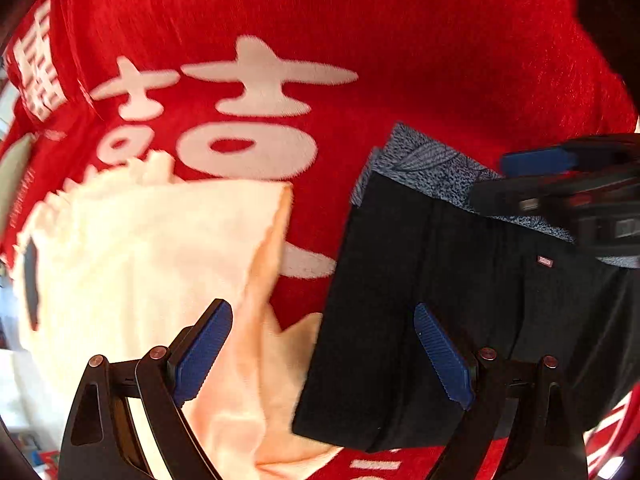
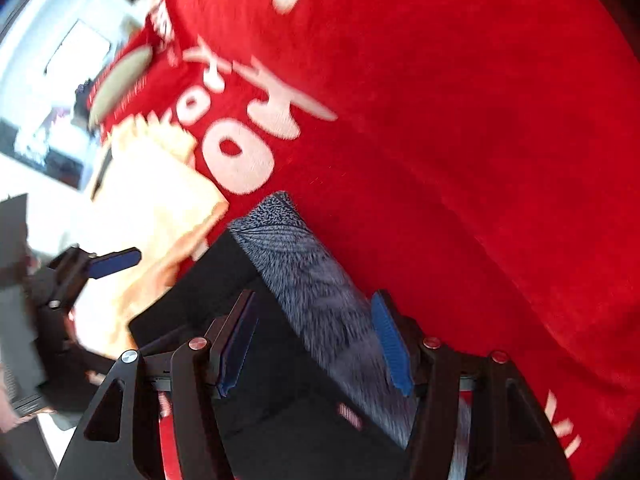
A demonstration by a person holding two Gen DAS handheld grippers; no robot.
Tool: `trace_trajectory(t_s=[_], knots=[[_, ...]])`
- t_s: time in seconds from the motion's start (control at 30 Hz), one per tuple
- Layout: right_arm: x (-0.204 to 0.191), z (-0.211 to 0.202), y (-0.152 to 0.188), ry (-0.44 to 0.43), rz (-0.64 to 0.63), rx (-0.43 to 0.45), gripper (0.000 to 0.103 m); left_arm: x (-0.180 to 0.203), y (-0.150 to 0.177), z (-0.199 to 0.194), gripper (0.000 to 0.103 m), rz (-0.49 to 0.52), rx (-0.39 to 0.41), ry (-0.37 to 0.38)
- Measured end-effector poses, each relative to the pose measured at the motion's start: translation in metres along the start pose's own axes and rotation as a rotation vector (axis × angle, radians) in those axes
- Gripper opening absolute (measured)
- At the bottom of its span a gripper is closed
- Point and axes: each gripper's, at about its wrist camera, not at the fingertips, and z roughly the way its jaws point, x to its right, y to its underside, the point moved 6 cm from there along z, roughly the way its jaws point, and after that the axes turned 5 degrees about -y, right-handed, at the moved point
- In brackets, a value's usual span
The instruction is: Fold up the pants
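Red cloth, blurred, black pants partly cut off

Red cover: plush, velvety cloth with a short nap, catching a soft sheen; the white lettering is showing as a flat, matt print on it. Black pants: folded matt woven cloth, smooth, carrying a small red woven label. Blue-grey garment lying beneath them: thin cloth, matt, printed in a fine speckled leaf pattern. Cream garment: soft, light cloth, matt, creasing loosely. Left gripper and right gripper: arms looking like matt black hard plastic, pivots showing small round metallic pins; finger pads appearing as blue, finely ribbed rubbery material, dull in finish.
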Motion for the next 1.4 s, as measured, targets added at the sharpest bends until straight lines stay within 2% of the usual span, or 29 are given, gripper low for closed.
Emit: trace_trajectory(t_s=[0.03,0.07,0.1,0.13,0.17,0.2,0.23,0.3,0.4,0.53,0.63,0.67,0.7,0.73,0.77,0.8,0.83,0.97,1.07,1.13,1.17,1.27,1.3,1.4], knots=[[0.002,0.009,0.003,0.004,0.016,-0.054,0.063,0.002,0.001,0.003,0.089,0.001,-0.003,0.008],[0.002,0.016,0.006,-0.005,0.034,-0.093,0.046,0.005,0.001,0.004,0.08,0.009,-0.003,0.027],[0.001,0.016,0.008,0.014,0.036,-0.096,0.032,0.009,0.002,0.003,0.059,0.015,-0.006,0.053],[-0.003,0.012,0.008,0.034,0.012,-0.086,0.027,0.015,0.003,0.001,0.048,0.016,-0.01,0.099],[-0.004,0.009,0.01,0.045,0.001,-0.085,0.019,0.018,0.003,-0.002,0.048,0.018,-0.004,0.099],[-0.006,0.005,0.01,0.049,-0.003,-0.078,0.014,0.02,0.003,-0.005,0.042,0.033,0.01,0.083],[-0.009,-0.001,0.007,0.05,-0.004,-0.067,0.013,0.019,0.002,-0.007,0.03,0.043,0.023,0.051],[-0.013,-0.007,-0.001,0.042,-0.007,-0.043,0.004,0.012,0.003,-0.008,0.03,0.013,0.014,0.054],[-0.018,0.0,-0.013,0.045,-0.01,-0.026,0.003,-0.003,0.006,0.002,0.03,-0.053,-0.018,0.042],[-0.016,0.028,-0.019,0.092,0.018,-0.017,0.004,-0.012,0.01,0.003,0.03,-0.074,-0.008,-0.013],[-0.012,0.007,-0.013,0.07,0.067,0.043,0.011,-0.011,0.01,-0.008,0.03,-0.07,0.006,-0.005],[-0.009,-0.002,-0.008,0.077,0.083,0.052,0.026,-0.009,0.01,-0.012,0.031,-0.063,0.011,0.003],[-0.004,-0.015,0.0,0.098,0.098,0.066,0.047,-0.004,0.008,-0.018,0.035,-0.048,0.015,0.018],[0.002,-0.032,0.012,0.13,0.11,0.086,0.055,0.001,0.007,-0.023,0.058,-0.038,0.018,0.032],[0.008,-0.044,0.024,0.155,0.118,0.097,0.058,0.009,0.004,-0.03,0.071,-0.03,0.036,0.05],[0.017,-0.057,0.04,0.181,0.127,0.097,0.058,0.013,0.001,-0.035,0.078,-0.028,0.059,0.065],[0.029,-0.07,0.057,0.21,0.14,0.088,0.058,0.026,-0.003,-0.045,0.078,-0.013,0.091,0.1],[0.075,-0.107,0.12,0.309,0.163,0.032,0.058,0.083,-0.013,-0.052,0.078,0.096,0.093,0.207],[0.116,-0.123,0.164,0.324,0.234,-0.025,0.058,0.149,-0.014,-0.048,0.078,0.219,0.072,0.304],[0.14,-0.127,0.189,0.347,0.282,-0.055,0.058,0.183,-0.016,-0.04,0.078,0.269,0.053,0.343],[0.147,-0.127,0.197,0.354,0.301,-0.062,0.055,0.2,-0.016,-0.032,0.078,0.292,0.047,0.338],[0.168,-0.114,0.212,0.385,0.338,-0.092,0.017,0.221,-0.016,-0.003,0.078,0.323,0.02,0.268],[0.17,-0.11,0.208,0.4,0.326,-0.072,0.011,0.223,-0.016,0.006,0.078,0.32,0.015,0.252],[0.173,-0.106,0.188,0.476,0.28,-0.039,0.006,0.228,-0.019,0.009,0.078,0.351,0.046,0.225]])
